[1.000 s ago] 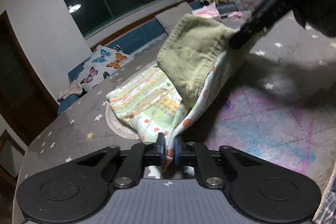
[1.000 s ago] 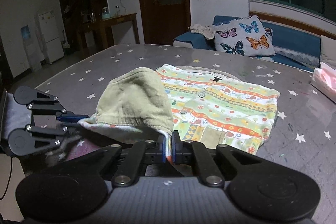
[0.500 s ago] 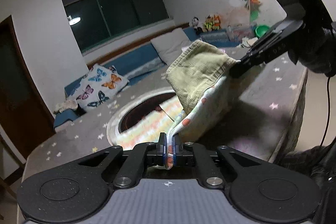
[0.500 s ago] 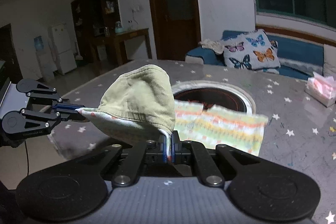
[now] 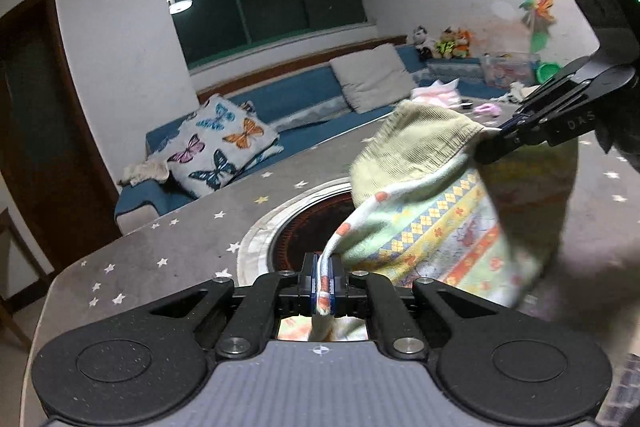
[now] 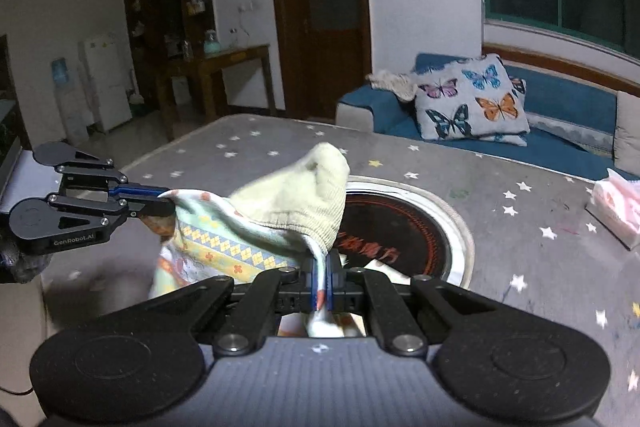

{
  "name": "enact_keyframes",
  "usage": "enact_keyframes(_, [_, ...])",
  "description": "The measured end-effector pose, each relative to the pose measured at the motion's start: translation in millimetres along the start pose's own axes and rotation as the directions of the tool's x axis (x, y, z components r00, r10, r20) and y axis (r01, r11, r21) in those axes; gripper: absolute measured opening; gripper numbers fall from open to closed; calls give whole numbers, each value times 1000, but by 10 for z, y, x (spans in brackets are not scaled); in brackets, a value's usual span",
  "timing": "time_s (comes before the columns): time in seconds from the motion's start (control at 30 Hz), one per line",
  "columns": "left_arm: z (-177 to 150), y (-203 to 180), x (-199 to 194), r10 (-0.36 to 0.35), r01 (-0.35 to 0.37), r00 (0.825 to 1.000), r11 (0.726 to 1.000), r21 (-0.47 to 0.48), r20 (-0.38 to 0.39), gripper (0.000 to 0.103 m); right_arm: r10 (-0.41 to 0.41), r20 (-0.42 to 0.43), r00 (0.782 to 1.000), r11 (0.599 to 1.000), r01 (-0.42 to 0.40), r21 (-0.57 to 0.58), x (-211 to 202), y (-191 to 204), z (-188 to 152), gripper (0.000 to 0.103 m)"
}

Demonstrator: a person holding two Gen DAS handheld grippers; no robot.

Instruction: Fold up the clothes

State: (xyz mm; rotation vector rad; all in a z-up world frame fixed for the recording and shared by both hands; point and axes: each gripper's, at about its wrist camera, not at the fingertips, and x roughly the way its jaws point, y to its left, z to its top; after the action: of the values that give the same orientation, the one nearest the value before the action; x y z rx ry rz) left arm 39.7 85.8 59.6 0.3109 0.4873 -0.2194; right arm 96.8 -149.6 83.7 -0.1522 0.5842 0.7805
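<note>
A small child's garment [image 5: 436, 211] with colourful striped print and an olive-green corduroy collar hangs in the air between both grippers. My left gripper [image 5: 325, 283] is shut on one edge of it. My right gripper [image 6: 320, 287] is shut on the other edge. In the right wrist view the garment [image 6: 256, 219] sags between the two, with the left gripper [image 6: 160, 201] at its far left end. In the left wrist view the right gripper [image 5: 496, 139] holds the far right end. The cloth is lifted off the grey star-patterned table [image 6: 520, 267].
A round dark hotplate with a metal ring [image 6: 400, 227] is set in the table's middle. A pink tissue pack [image 6: 616, 207] lies at the table's right. A blue sofa with a butterfly pillow [image 6: 468, 103] stands behind the table.
Both grippers have lifted the garment off the table and pulled it toward the near edge. The round hotplate beneath it is now uncovered.
</note>
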Motion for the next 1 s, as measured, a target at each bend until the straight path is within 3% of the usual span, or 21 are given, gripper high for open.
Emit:
enact_keyframes(0.17, [25, 215, 563, 5, -9, 997, 999, -46, -83, 6, -28, -70, 997, 1000, 29, 10, 578, -211, 117, 4])
enact_keyframes(0.4, [-165, 296, 1095, 17, -33, 982, 996, -80, -189, 6, -57, -150, 987, 996, 68, 65, 1183, -427, -99, 7])
enact_keyframes(0.43, [-181, 287, 1115, 20, -36, 981, 996, -78, -193, 6, -72, -152, 986, 995, 82, 62, 1194, -441, -128, 12])
enact_keyframes(0.63, [-243, 271, 1115, 36, -51, 979, 996, -69, -199, 12, -137, -115, 984, 985, 148, 90, 965, -572, -252, 16])
enact_keyframes(0.73, [-234, 289, 1144, 57, -71, 978, 995, -63, -202, 19, -157, -119, 980, 981, 168, 95, 730, -603, -341, 32])
enact_keyframes(1.0, [-251, 386, 1168, 142, -165, 962, 983, -86, -234, 31, -231, -156, 960, 961, 250, 120, 507, -734, -604, 33])
